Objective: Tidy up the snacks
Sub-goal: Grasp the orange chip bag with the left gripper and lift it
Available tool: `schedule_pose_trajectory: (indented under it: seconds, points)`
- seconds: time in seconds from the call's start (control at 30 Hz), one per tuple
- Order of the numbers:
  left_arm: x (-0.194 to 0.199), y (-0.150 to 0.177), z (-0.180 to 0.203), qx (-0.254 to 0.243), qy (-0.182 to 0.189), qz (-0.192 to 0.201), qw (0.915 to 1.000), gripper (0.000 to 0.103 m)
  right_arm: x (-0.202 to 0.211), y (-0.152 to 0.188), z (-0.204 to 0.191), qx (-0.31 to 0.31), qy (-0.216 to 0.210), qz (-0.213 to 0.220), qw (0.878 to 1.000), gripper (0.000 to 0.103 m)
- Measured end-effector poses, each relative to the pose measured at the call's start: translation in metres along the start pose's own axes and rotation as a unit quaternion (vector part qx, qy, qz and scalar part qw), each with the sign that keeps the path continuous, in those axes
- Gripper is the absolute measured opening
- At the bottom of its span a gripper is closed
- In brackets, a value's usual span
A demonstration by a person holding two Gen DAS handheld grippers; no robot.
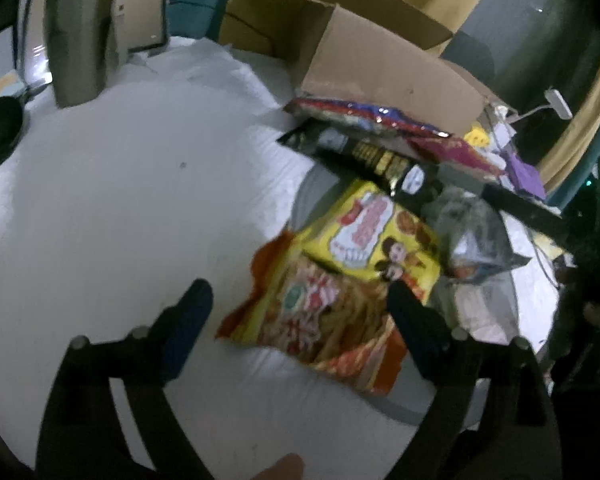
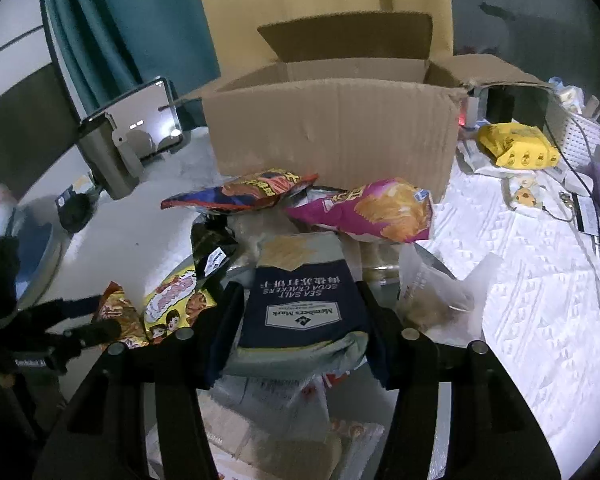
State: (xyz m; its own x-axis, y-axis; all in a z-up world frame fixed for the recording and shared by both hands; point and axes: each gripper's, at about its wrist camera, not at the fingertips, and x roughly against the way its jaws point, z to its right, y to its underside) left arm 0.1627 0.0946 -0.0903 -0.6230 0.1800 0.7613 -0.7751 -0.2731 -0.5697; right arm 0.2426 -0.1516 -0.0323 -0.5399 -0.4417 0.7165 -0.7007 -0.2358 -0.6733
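Not far along, by the look of it. The cardboard box sits open w/ flaps up at the back of the white cloth-covered table, and from where the right cam looks I can't see anything inside it, though its floor is hidden so can't say for sure. Nearly all the snacks are in a loose heap in front of the box. The right gripper has its two fingers either side of a navy pack of sea salt soda crackers, pads pressed against the pack's edges, so it looks clamped on; pack is at the near end of the pile, whether lifted or resting on stuff below I can't tell. The left gripper is wide open, nothing in it, hovering over an orange fries bag, w/ one finger in front of the bag and the other off over bare cloth. Just beyond that is a yellow cookie bag, then a black packet and a crumpled silver bag. Closest to the box front are a red-blue chip bag and a pink chip bag, side by side. So approx everything's left to do: crackers seem the 1st item in hand, the rest untouched.
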Motion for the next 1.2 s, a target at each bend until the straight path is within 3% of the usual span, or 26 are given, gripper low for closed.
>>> schedule_pose_trajectory:
  seconds: [0.17, 0.57, 0.63, 0.73, 0.93, 1.2]
  points:
    - [0.001, 0.012, -0.003, 0.043, -0.019, -0.007, 0.9989, 0.091, 0.013, 0.006, 0.003, 0.004, -0.004, 0.012, 1.000, 0.058]
    - [-0.009, 0.005, 0.005, 0.044, -0.023, 0.001, 0.9988, 0.089, 0.035, 0.018, 0.010, 0.001, -0.025, 0.035, 0.999, 0.058]
    - [-0.011, 0.005, 0.007, 0.038, -0.021, -0.002, 0.9991, 0.066, 0.038, 0.018, 0.012, 0.001, -0.028, 0.041, 0.999, 0.058]
    - [-0.010, 0.005, 0.007, 0.037, -0.028, -0.001, 0.9989, 0.043, 0.044, 0.019, 0.015, 0.004, -0.033, 0.050, 0.998, 0.058]
    - [0.004, 0.001, 0.008, 0.029, -0.025, 0.021, 0.9990, 0.034, 0.048, 0.016, 0.018, 0.007, -0.037, 0.063, 0.997, 0.057]
    - [0.026, -0.023, 0.025, -0.007, -0.025, 0.065, 0.9976, 0.032, 0.055, 0.006, 0.023, 0.012, -0.040, 0.083, 0.996, 0.057]
